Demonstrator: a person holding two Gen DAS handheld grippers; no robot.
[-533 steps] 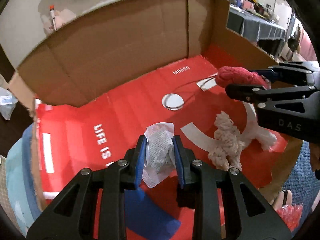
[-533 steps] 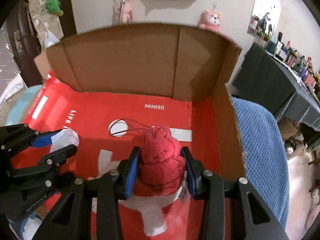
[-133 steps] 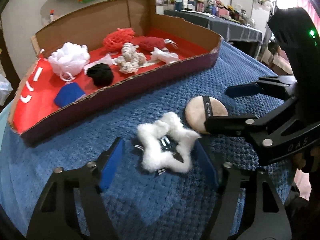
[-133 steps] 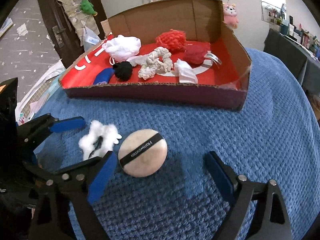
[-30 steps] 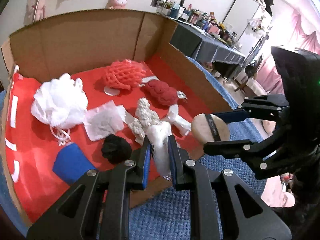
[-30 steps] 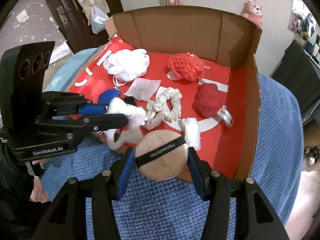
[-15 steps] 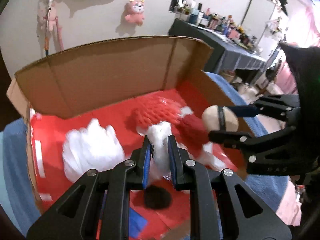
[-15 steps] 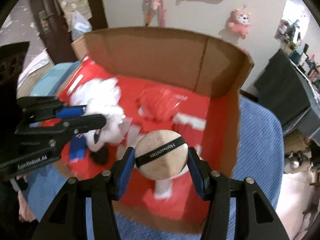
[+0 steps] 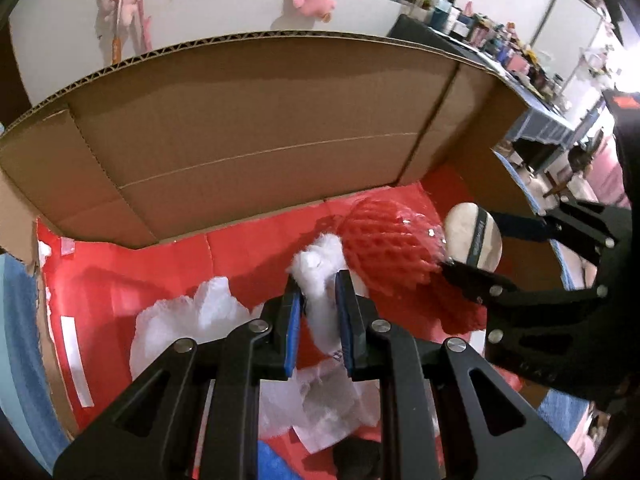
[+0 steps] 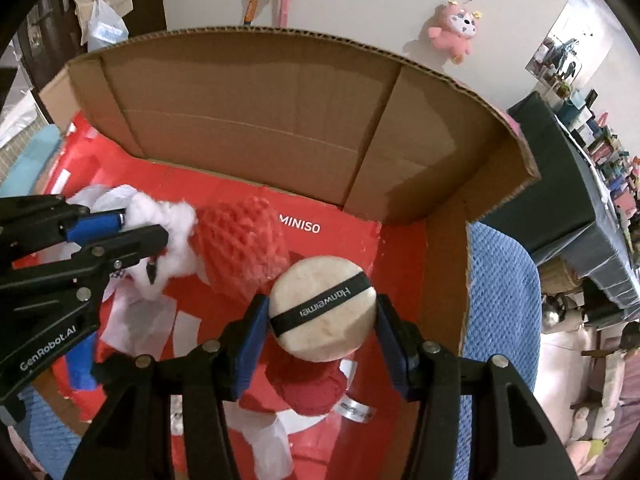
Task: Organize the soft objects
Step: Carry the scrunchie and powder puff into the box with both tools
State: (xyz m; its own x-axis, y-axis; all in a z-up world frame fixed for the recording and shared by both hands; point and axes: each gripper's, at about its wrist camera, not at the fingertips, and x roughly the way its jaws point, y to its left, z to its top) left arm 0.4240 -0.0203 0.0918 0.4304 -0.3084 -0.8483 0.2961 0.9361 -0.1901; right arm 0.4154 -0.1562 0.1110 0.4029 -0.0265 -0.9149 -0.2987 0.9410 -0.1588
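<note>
My left gripper (image 9: pixel 318 280) is shut on a white fluffy hair tie (image 9: pixel 320 264), held above the red floor of the cardboard box (image 9: pixel 256 148). In the right wrist view the same gripper (image 10: pixel 136 226) comes in from the left with the fluffy hair tie (image 10: pixel 168 220). My right gripper (image 10: pixel 320 308) is shut on a round beige powder puff (image 10: pixel 322 308) with a black band, above the box floor. The left wrist view shows that puff (image 9: pixel 474 242) at the right, close to a red mesh ball (image 9: pixel 388 244).
The box (image 10: pixel 400 120) has tall brown walls at the back and right. Inside lie a red mesh ball (image 10: pixel 244 248), a white mesh pouf (image 9: pixel 192 320), a dark red knit toy (image 10: pixel 308 392), a blue item (image 10: pixel 80 360) and white paper bits. Blue knitted cloth (image 10: pixel 500 320) lies to the right.
Both grippers have carried their objects forward over the front wall, deeper into the box. The back wall now fills the upper view and the red mesh ball is close.
</note>
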